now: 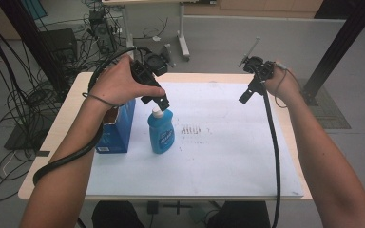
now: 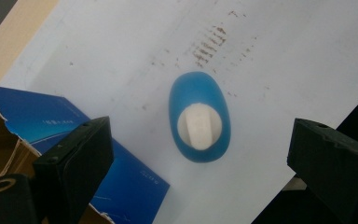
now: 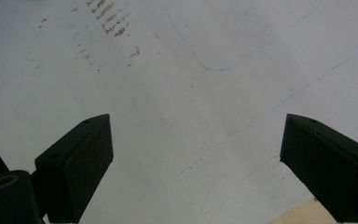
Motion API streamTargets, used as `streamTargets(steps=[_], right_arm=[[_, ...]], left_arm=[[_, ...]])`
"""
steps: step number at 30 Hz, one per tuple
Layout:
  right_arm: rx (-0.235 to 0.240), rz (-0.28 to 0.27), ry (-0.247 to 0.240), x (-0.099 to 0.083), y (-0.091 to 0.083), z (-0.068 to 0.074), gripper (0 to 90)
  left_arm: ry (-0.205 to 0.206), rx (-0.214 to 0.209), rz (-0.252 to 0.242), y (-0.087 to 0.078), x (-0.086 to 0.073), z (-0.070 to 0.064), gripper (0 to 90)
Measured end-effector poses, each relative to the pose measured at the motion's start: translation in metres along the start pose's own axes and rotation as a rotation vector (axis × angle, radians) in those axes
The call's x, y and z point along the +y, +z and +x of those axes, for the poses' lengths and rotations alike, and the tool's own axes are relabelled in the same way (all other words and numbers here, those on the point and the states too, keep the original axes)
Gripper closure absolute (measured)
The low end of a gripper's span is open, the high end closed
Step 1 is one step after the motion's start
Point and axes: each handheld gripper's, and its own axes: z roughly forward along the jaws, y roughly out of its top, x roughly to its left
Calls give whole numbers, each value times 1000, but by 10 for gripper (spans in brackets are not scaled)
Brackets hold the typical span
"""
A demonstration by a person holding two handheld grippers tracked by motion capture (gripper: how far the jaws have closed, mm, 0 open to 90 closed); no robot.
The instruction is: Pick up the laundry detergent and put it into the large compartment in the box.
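Observation:
A blue bottle [image 1: 161,134] with a white cap stands upright on the white sheet [image 1: 218,156], right of an opened blue box [image 1: 119,126]. My left gripper [image 1: 158,100] hovers directly above the bottle, pointing down. In the left gripper view the bottle [image 2: 199,122] sits between the wide-apart jaws, seen from above, with the blue box [image 2: 65,126] at lower left. Over the table's far right part, my right gripper [image 1: 248,92] is held up in the air and stands open. The right gripper view looks down on bare white sheet [image 3: 177,107] between its jaws.
Brown smudge marks [image 1: 190,129] lie on the sheet just right of the bottle. The wooden table edge [image 1: 66,109] shows left of the box. Cables, a black post and equipment stand on the floor behind the table. A black cable [image 1: 273,142] trails from the right gripper.

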Motion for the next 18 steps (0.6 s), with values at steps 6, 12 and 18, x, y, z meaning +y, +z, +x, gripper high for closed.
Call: streamTargets(steps=[6, 12, 18], right_arm=[[1, 12, 22, 1, 0, 2, 92], [3, 15, 14, 1, 1, 2, 92], [10, 5, 6, 1, 2, 2, 92]], left_arm=[[-2, -18, 15, 8, 0, 1, 74], [-3, -33, 26, 17, 0, 1, 74], [-8, -45, 38, 29, -1, 0, 74]])
